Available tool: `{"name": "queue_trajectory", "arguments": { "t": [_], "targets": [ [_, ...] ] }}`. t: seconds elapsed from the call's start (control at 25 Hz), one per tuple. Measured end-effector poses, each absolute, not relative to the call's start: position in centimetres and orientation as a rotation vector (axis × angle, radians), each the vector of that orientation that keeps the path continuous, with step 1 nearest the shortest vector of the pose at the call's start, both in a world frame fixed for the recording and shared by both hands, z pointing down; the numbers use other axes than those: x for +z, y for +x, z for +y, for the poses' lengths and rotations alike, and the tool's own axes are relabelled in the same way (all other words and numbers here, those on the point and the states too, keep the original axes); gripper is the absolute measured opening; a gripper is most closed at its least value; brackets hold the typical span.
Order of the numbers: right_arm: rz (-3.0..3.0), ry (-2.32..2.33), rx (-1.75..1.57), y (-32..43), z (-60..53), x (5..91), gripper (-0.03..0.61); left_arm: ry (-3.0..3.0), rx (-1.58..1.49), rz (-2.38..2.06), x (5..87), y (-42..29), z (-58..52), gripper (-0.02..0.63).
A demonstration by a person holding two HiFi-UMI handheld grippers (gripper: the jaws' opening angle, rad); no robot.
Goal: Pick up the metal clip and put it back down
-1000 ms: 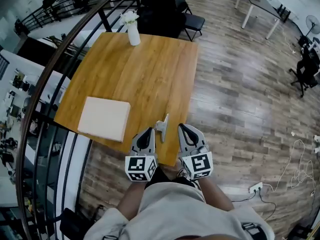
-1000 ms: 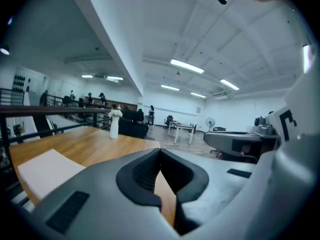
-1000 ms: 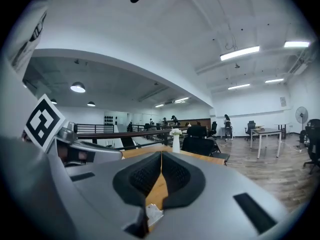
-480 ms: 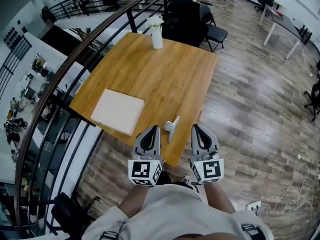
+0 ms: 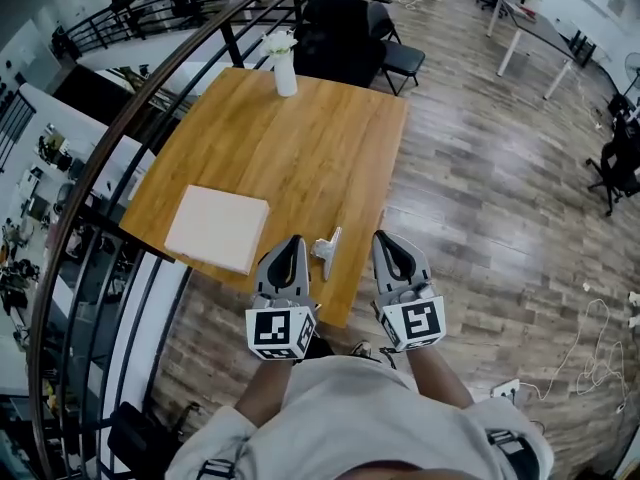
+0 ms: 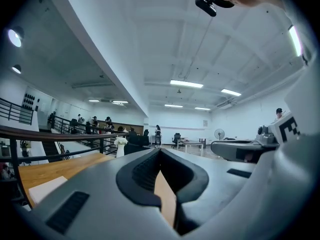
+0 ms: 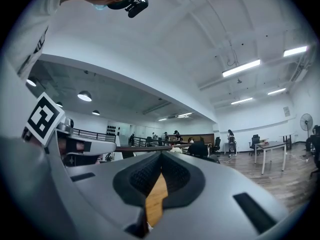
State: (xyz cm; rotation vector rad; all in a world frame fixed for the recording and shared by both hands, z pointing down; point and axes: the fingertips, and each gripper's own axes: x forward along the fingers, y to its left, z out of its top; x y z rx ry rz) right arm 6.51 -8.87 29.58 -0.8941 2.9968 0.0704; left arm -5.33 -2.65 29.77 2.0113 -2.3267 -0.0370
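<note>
The metal clip (image 5: 325,249) lies on the wooden table (image 5: 290,138) close to its near edge, seen in the head view. My left gripper (image 5: 289,244) hovers just left of the clip, jaws shut with nothing between them. My right gripper (image 5: 383,240) is held just right of the clip, beyond the table's near right edge, and is shut and empty too. Both point away from me, side by side. In the left gripper view the left gripper (image 6: 161,151) shows closed jaws; in the right gripper view the right gripper (image 7: 161,156) does the same. Neither gripper view shows the clip.
A flat white box (image 5: 217,228) lies on the table left of the clip. A white vase with flowers (image 5: 284,66) stands at the far edge. A dark curved railing (image 5: 150,98) runs along the table's left side. Black chairs (image 5: 350,28) stand behind it.
The whole view has swung with the head, first rightward then back left. Both grippers stay shut beside the clip, which lies where it was.
</note>
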Motion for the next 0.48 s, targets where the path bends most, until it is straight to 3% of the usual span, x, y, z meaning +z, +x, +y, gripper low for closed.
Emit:
{"name": "queue_trajectory", "arguments": {
  "t": [0.48],
  "targets": [
    [3.028,-0.876,0.100,5.2,-8.5,29.2,0.026,2.000,-0.038,-2.331,29.7,-6.6,-2.4,0.025]
  ]
}}
